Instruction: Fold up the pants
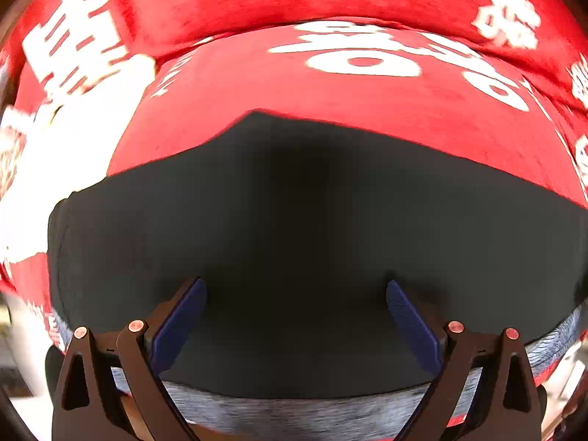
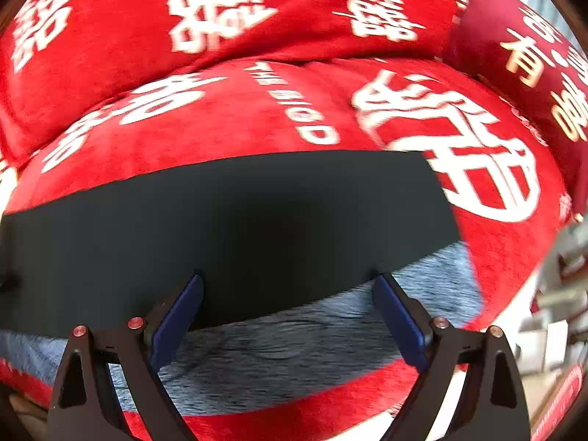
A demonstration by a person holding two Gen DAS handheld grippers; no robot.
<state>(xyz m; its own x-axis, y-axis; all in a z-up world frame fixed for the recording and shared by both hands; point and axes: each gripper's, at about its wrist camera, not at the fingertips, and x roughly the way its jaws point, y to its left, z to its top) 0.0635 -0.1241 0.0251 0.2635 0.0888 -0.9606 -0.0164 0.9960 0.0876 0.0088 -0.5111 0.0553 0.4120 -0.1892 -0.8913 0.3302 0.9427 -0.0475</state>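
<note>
Dark pants (image 1: 312,228) lie flat on a red cover printed with white characters (image 1: 367,84). A grey fleecy inner layer (image 1: 312,409) shows along their near edge. My left gripper (image 1: 296,292) hangs over the dark cloth, jaws wide apart, nothing between the blue pads. In the right wrist view the same dark pants (image 2: 228,231) end in a straight right-hand edge, with the grey lining (image 2: 294,352) spread below it. My right gripper (image 2: 288,286) stands open above the line where dark cloth meets grey lining, and its blue pads (image 2: 176,323) hold nothing.
The red printed cover (image 2: 228,117) bulges behind the pants and rises into a cushioned back (image 2: 139,11). A darker red cushion (image 2: 522,47) sits at the upper right. A white patch of the cover (image 1: 66,161) lies left of the pants. Blurred room clutter (image 2: 558,294) shows past the right edge.
</note>
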